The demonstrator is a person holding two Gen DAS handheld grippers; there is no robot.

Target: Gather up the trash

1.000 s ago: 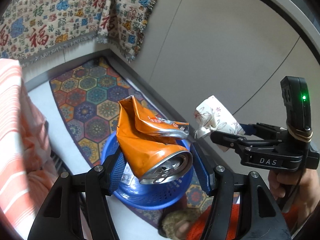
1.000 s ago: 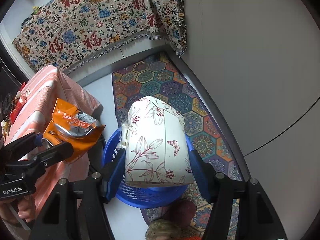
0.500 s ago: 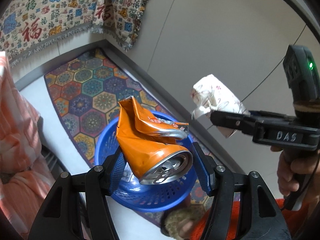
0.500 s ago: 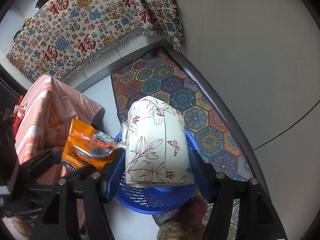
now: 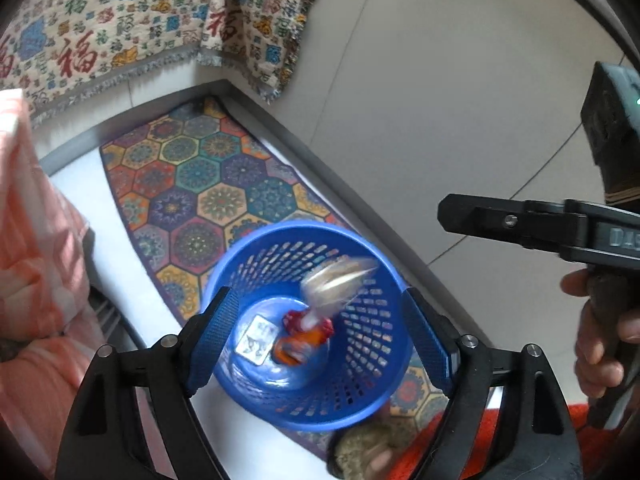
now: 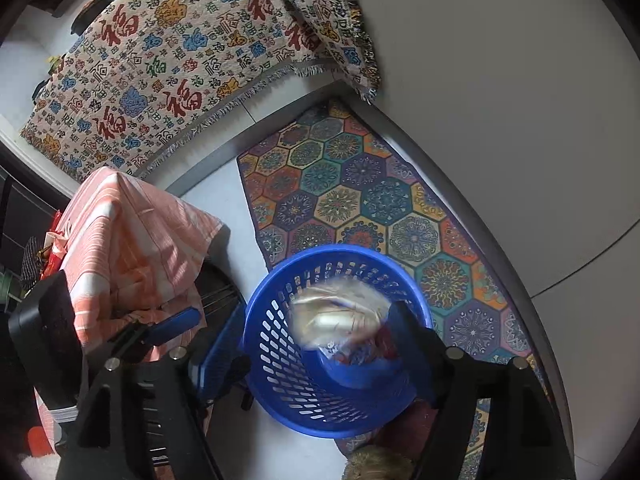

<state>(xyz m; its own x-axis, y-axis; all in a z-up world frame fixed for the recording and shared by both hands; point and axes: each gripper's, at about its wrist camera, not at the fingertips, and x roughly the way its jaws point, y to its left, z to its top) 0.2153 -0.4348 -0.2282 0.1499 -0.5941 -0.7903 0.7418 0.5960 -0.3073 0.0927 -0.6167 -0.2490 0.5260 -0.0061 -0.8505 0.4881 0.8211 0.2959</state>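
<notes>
Both grippers stand with their jaws spread wide and hold nothing, where half a second ago each was clamped on a piece of trash. From its own wrist camera the left gripper (image 5: 320, 332) hangs above the blue basket (image 5: 360, 400), its blue pads (image 5: 216, 328) apart on either side of the basket's mouth; the crushed orange can (image 5: 298, 346) it gripped now lies on the basket's floor, beside a small pale wrapper (image 5: 256, 338) and just by a red scrap. The right gripper (image 6: 316, 344) hovers over the same basket (image 6: 280, 380), and the floral paper wad (image 6: 340, 312) it held is a blurred streak inside the basket near the far wall, seen in the left view as a pale smear (image 5: 338, 280) above the can; whether it has come to rest cannot be told. In the left view the right gripper's black body (image 5: 540, 228) sits at the right edge, in the person's hand (image 5: 600, 344). The basket stands on the near end of a hexagon-patterned rug (image 6: 360, 200) along the grey wall, with a striped orange cloth (image 6: 132, 240) to its left and a patterned blanket (image 6: 180, 60) hanging beyond the rug's far end.
</notes>
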